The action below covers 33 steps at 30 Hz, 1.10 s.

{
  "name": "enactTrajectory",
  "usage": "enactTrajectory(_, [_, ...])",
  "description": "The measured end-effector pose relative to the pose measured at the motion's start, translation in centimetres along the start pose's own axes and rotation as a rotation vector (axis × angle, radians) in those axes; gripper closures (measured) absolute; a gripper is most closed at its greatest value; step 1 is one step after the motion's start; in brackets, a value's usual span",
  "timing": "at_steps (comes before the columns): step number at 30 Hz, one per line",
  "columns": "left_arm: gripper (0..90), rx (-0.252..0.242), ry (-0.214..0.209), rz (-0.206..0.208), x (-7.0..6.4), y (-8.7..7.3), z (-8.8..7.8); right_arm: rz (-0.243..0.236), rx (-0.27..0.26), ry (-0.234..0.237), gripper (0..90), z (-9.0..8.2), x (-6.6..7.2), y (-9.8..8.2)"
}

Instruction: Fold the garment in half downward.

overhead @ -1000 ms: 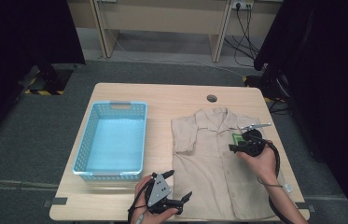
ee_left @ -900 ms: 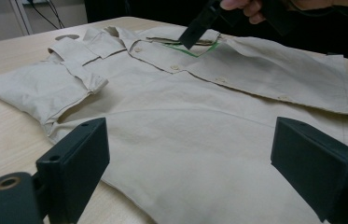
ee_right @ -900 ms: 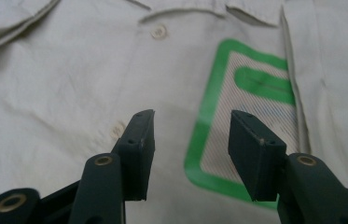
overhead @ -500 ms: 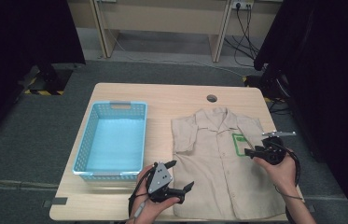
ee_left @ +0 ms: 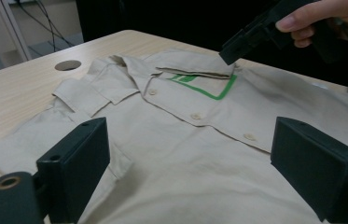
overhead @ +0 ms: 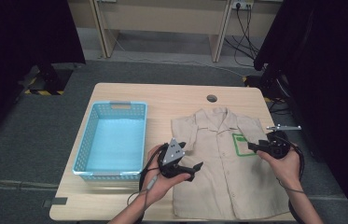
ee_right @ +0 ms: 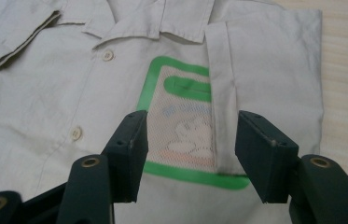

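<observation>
A beige short-sleeved shirt [overhead: 223, 177] [ee_left: 185, 135] [ee_right: 45, 93] lies flat, buttoned, on the right half of the wooden table [overhead: 162, 98]. Its chest pocket has a green border [overhead: 240, 144] [ee_left: 199, 84] [ee_right: 185, 135]. A folded strip of sleeve [ee_right: 223, 93] covers the pocket's edge. My left gripper [overhead: 194, 156] [ee_left: 188, 172] hovers open over the shirt's left side, nothing between its jaws. My right gripper [overhead: 252, 147] [ee_right: 190, 154] [ee_left: 241, 44] hangs just above the pocket. Its jaws have just been opening and grip nothing.
A light blue plastic basket [overhead: 83, 158] stands on the left half of the table. A round cable hole [overhead: 212, 98] is near the table's far edge. Dark curtains flank the table, and desk legs and cables stand behind it.
The left gripper rose and moved from the table's front edge over the shirt's left side. The right gripper drew back to the right, off the pocket, with its jaws wider.
</observation>
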<state>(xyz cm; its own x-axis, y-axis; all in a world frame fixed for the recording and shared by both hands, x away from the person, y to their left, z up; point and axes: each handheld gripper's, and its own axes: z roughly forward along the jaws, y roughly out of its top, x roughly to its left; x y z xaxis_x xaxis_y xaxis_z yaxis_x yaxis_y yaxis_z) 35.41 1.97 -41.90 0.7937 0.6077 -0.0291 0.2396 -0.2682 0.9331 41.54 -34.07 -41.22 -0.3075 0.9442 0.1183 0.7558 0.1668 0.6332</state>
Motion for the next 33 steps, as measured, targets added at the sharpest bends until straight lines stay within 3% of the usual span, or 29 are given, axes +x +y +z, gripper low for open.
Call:
enactTrajectory(5, [11.7,0.046,0.023,0.010,1.7,1.7,2.0,-0.017,-0.013,-0.011,43.1,0.7,-0.1,1.6])
enactTrajectory(14, [14.5,0.063,0.051,-0.012,4.2,4.0,4.6,-0.055,-0.024,-0.030,39.3,2.0,-0.1,4.6])
enactTrajectory(33, [16.2,0.151,0.127,-0.079,9.5,5.5,9.4,-0.053,-0.007,-0.070,38.5,4.6,-1.9,8.9])
